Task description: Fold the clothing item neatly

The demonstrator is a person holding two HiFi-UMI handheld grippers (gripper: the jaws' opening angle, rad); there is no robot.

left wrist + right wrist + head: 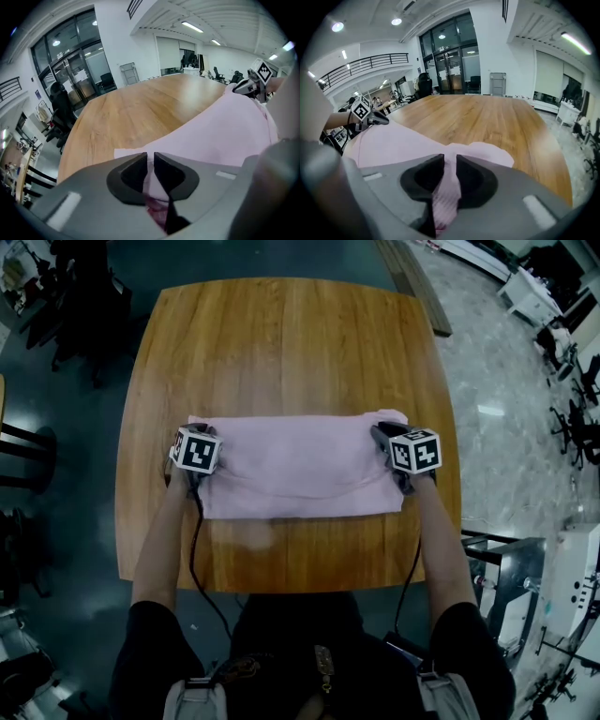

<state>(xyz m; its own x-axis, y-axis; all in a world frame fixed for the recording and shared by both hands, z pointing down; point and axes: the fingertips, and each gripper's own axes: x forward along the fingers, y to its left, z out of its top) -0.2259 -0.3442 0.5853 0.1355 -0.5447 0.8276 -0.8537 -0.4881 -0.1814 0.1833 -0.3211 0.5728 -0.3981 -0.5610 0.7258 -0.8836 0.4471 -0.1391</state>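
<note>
Both tools are clamped on cloth: the left gripper point(150, 165) pinches the left end of the pink garment point(298, 470), and the right gripper point(449, 171) pinches its right end, with a fold of fabric squeezed between each pair of narrow-set jaws. The garment lies as a wide, flat band across the wooden table point(281, 343), toward its near edge.

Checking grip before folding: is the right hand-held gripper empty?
No, the right hand-held gripper is pinching pink cloth between its jaws.
</note>
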